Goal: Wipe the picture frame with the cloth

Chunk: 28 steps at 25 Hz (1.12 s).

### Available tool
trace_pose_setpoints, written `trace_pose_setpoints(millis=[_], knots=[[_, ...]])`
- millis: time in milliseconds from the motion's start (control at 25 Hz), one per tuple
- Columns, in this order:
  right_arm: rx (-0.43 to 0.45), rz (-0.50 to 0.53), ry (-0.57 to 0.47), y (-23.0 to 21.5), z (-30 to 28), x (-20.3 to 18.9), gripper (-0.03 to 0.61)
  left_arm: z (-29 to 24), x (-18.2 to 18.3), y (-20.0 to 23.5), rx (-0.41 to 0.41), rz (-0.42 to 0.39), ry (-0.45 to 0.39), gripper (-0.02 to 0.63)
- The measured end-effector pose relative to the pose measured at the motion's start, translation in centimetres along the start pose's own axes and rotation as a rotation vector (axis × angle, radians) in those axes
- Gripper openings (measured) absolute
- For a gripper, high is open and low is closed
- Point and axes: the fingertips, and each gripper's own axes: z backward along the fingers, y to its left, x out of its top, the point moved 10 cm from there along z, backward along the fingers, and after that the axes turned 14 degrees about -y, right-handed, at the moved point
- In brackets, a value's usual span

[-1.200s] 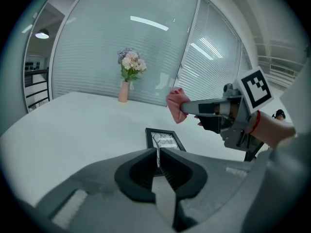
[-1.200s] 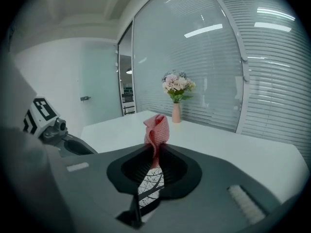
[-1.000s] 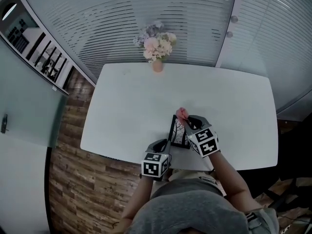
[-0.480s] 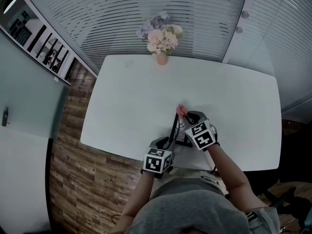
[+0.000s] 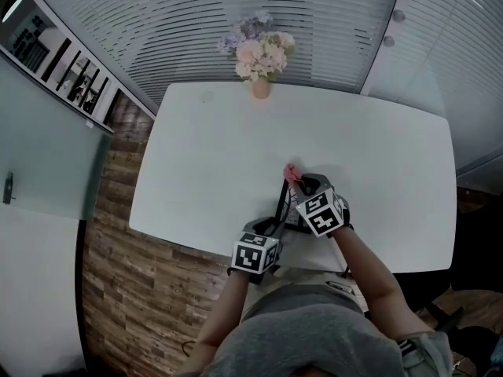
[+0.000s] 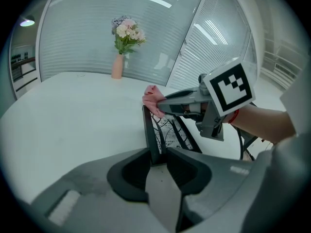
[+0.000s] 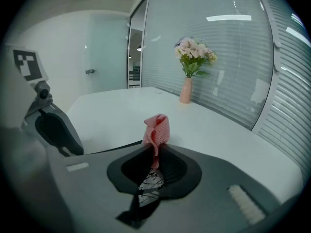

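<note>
A black picture frame [image 5: 284,207] with a line drawing stands tilted on its edge near the table's front. My left gripper [image 5: 269,228] is shut on the frame's near edge [image 6: 151,142]. A pink cloth [image 5: 292,172] bunches out of my right gripper [image 5: 303,187], which is shut on it. In the left gripper view the cloth [image 6: 152,99] touches the frame's far top corner, with the right gripper [image 6: 167,103] reaching in from the right. In the right gripper view the cloth [image 7: 157,129] sticks up between the jaws, and the drawing [image 7: 147,188] shows below them.
The white table [image 5: 212,155] carries a pink vase of flowers [image 5: 260,57] at its far edge. Behind it is a glass wall with blinds [image 5: 236,6]. Wooden floor [image 5: 118,289] lies left of the table. The table's front edge runs just under both grippers.
The frame now stands more upright, nearly edge-on in the head view. The right gripper with the cloth has crept slightly farther along its top.
</note>
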Motion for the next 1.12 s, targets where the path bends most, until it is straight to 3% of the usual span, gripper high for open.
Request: trace_pose_setpoints(millis=[240,1120], knots=[[0.008,0.005,0.007,0.2,0.0,-0.1,0.041,-0.2,0.0,0.4,-0.015,0.038,0.017,0.097],[0.109,0.047,0.06,3.5,2.0,-0.9,0.041,0.0,-0.1,0.2,-0.007,0.024,-0.005,0.097]])
